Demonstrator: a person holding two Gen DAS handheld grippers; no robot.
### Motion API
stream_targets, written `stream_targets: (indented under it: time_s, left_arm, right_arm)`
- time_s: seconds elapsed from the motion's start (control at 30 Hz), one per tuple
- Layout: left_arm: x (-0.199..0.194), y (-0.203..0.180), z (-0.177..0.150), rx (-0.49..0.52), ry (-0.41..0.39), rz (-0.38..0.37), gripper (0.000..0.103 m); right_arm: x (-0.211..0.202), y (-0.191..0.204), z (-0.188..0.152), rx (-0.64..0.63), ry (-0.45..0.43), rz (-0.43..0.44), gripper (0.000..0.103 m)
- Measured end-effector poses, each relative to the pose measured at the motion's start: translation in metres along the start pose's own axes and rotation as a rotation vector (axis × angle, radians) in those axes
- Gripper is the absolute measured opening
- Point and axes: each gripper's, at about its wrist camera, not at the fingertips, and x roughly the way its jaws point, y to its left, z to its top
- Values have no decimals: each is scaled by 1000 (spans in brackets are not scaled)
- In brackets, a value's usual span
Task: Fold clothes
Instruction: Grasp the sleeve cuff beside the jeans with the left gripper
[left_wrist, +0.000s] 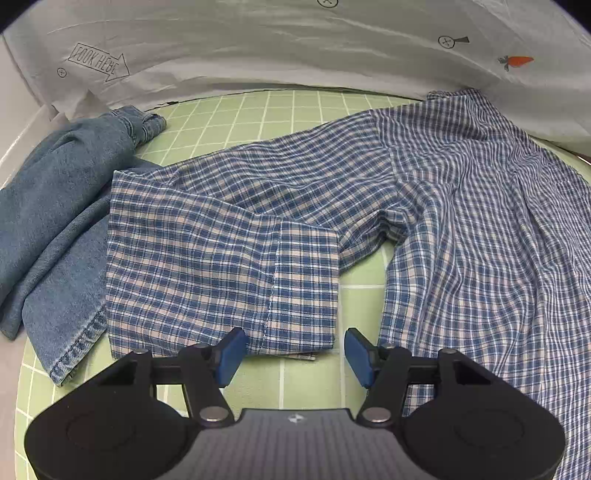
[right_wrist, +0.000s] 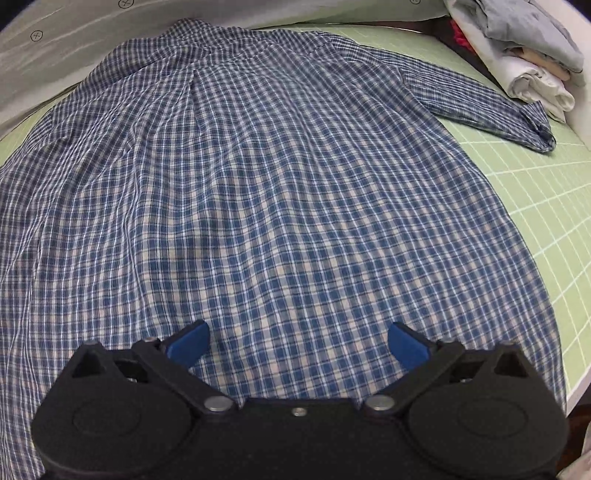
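Leftmost lies a denim garment (left_wrist: 55, 206), touching the plaid shirt (left_wrist: 461, 206) spread on the green mat (left_wrist: 236, 114). The left gripper (left_wrist: 291, 354) stands parted over the sleeve cuff (left_wrist: 306, 280) – nothing clamped; it could snag denim too. The right gripper (right_wrist: 298, 347) hovers wide apart over the shirt's back – risking a bunched, crooked fold.

A green grid mat (left_wrist: 236, 114) bears a plaid shirt (right_wrist: 258, 206) (spread flat) and denim (left_wrist: 55, 206).

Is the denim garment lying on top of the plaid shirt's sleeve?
No, the denim garment lies on the mat beside the plaid shirt, and the sleeve's edge overlaps the denim rather than the reverse.
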Motion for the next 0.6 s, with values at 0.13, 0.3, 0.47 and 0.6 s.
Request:
stream_targets:
  time_s: [0.13, 0.3, 0.47, 0.6]
  left_arm:
    - [8, 1, 0, 22, 6, -7, 61]
    - [6, 12, -3, -29, -17, -2, 39]
    - [-3, 57, 2, -281, -23, -52, 15]
    - [-23, 92, -4, -453, -56, -100, 14]
  right_arm:
    - [0, 0, 1, 21, 2, 11, 103]
    - [1, 5, 4, 15, 2, 14, 103]
    - [2, 9, 9, 4, 1, 21, 103]
    - [4, 13, 11, -17, -8, 31, 103]
